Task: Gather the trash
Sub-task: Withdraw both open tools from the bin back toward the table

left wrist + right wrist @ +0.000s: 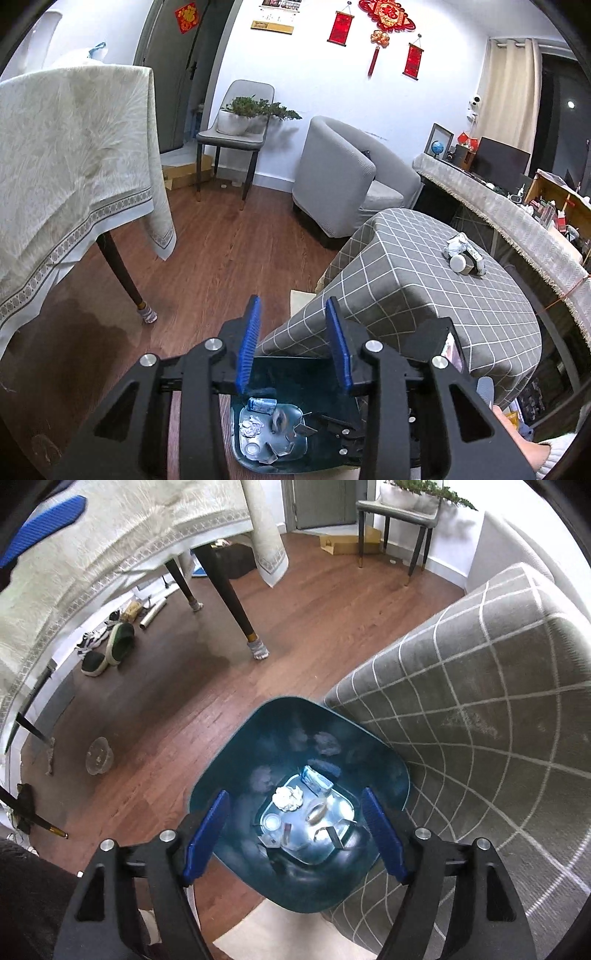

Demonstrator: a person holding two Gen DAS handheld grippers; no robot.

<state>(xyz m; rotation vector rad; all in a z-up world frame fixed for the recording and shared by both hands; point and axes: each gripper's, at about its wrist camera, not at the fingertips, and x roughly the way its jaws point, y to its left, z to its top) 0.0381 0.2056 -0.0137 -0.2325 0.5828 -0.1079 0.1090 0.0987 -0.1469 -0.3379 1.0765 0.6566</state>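
Left wrist view: left hand-held gripper (295, 343) has its blue pads apart at a moderate gap, nothing between them, pointing past the near corner of the low table with the grey checked cloth (424, 306). One cluster of leftover trash (464, 255) sits toward the far right edge of that table: one crumpled white wrapper, one white round lid or cup, and what looks like a small dark box; exact count unclear. Below the gripper, one dark teal plastic trash bin (291, 373) stands on the floor against the table's near corner.

Right wrist view: right hand-held gripper (295, 830) hangs over the open teal trash bin (236, 760), jaws fairly wide and empty. Inside: one crumpled white paper ball (289, 798), one blue-white packet (314, 781), one round clear lid, plus a few small bits hard to count.

Judged step: drop into the bin done. Next move calls for reaching back to the table cluster and closing on one piece.
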